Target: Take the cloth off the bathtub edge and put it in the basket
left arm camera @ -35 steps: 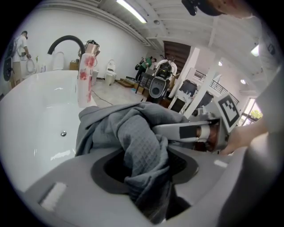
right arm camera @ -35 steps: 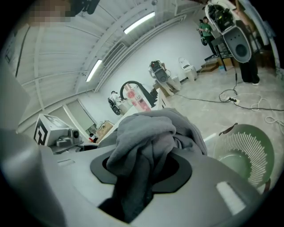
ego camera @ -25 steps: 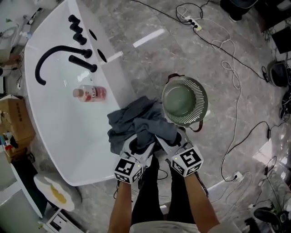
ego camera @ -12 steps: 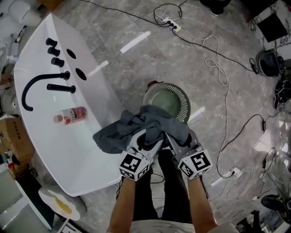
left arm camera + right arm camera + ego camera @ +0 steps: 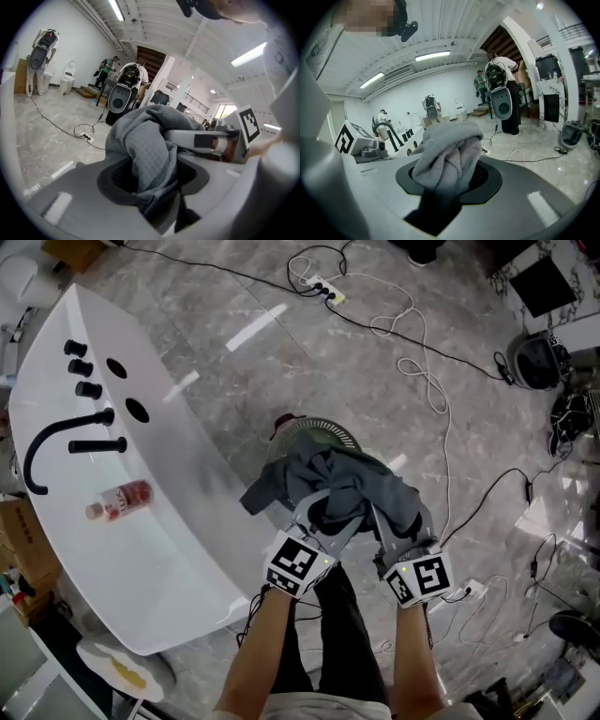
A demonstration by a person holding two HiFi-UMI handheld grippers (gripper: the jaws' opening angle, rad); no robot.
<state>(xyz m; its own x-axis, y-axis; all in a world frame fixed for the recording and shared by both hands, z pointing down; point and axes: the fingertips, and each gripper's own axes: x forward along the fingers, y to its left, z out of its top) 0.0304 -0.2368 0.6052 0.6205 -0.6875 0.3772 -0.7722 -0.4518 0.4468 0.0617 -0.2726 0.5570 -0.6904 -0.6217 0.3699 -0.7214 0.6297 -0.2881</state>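
The grey cloth [image 5: 336,486] hangs bunched in the air, clear of the white bathtub [image 5: 141,549]. It covers most of the round slatted basket [image 5: 311,425] on the floor below. My left gripper [image 5: 322,509] is shut on the cloth's left fold and my right gripper [image 5: 377,514] on its right fold, side by side. In the left gripper view the cloth [image 5: 143,150] is pinched between the jaws, with the right gripper [image 5: 211,140] beside it. In the right gripper view a cloth [image 5: 449,157] wad fills the jaws.
A black faucet [image 5: 52,442] and knobs stand on the tub's far end, and a pink bottle [image 5: 117,501] lies in the tub. Cables and a power strip [image 5: 323,287] trail over the marble floor. A stool [image 5: 112,662] and a cardboard box [image 5: 19,540] sit at the left.
Both grippers have carried the cloth to the right, off the bathtub edge, to above the basket. The basket is now largely hidden under it.
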